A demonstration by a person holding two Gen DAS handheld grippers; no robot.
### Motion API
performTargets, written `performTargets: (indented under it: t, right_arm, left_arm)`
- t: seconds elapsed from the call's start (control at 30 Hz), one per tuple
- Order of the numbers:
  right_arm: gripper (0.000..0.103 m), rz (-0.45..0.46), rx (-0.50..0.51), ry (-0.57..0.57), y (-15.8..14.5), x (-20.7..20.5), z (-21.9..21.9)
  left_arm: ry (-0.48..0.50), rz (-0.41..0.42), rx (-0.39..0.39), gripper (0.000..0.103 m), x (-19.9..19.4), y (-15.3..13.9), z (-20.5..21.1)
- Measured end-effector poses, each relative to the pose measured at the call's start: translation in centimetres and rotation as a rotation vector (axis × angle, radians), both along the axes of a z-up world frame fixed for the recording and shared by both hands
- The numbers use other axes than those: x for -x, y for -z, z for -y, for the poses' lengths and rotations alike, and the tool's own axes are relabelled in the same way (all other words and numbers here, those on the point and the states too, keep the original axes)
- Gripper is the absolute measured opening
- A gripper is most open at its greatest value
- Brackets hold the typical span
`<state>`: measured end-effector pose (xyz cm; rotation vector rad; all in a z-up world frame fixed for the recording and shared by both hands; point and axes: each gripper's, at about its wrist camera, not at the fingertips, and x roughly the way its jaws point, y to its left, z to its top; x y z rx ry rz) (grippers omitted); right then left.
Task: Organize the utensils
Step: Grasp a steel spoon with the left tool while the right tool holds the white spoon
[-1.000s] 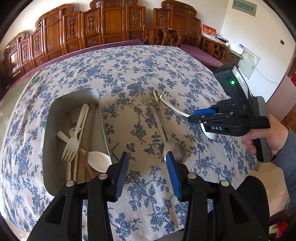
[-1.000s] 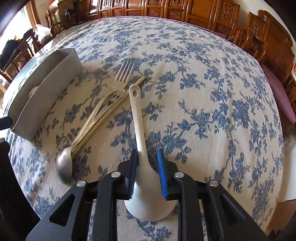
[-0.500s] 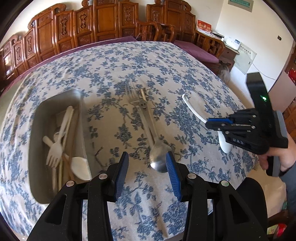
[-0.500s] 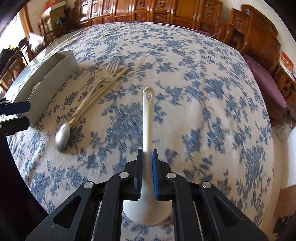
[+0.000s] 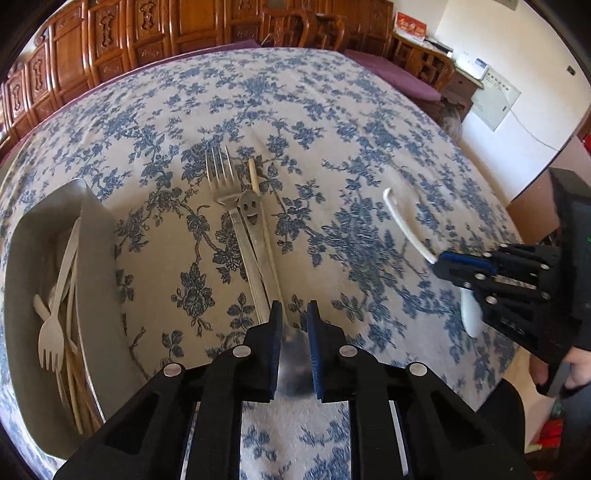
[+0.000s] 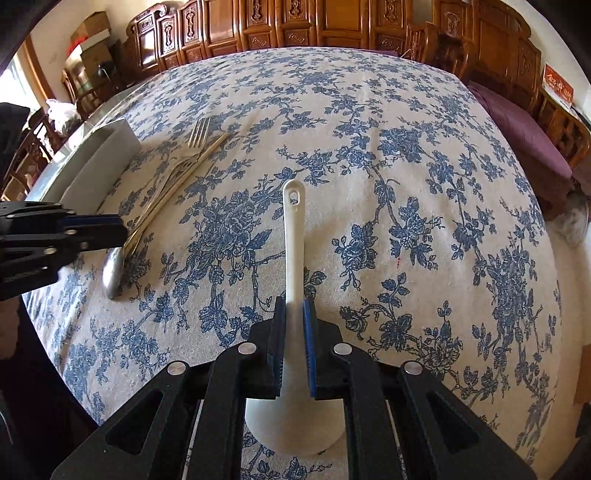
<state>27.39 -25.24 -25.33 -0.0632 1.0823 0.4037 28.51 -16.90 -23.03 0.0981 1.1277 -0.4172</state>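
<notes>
Metal tray (image 5: 96,258) holds pale forks – left gripper (image 5: 293,321) has just closed on metal spoon (image 5: 293,358), right gripper (image 6: 294,314) clamps white spoon (image 6: 293,236).

Cream tablecloth (image 5: 332,122) patterned with blue roses and leaves; grey metal tray (image 5: 96,266) with pale cream plastic fork (image 5: 51,339); silver fork (image 5: 221,177) and silver spoon (image 6: 112,269); white ladle (image 6: 294,236); black grippers with blue pads (image 6: 309,332); carved reddish-brown wooden chairs (image 6: 295,22)
</notes>
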Motion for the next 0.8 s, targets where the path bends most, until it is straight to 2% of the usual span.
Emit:
performTargets:
  t: [0.23, 0.43, 0.57, 0.8]
  right_arm:
    - [0.011, -0.004, -0.019, 0.002, 0.0, -0.1, 0.3]
    - [0.011, -0.004, -0.021, 0.004, 0.0, -0.2, 0.3]
    - [0.011, -0.004, -0.023, 0.004, 0.1, -0.2, 0.3]
    - [0.011, -0.004, -0.022, 0.005, 0.1, -0.1, 0.3]
  left_arm:
    - [-0.016, -0.019, -0.046, 0.012, -0.8, 1.2, 0.3]
    - [-0.01, -0.022, -0.078, 0.011, -0.5, 1.2, 0.6]
    - [0.009, -0.029, -0.102, 0.006, 0.2, 1.1, 0.6]
    - [0.019, -0.039, -0.121, 0.006, 0.7, 1.2, 0.5]
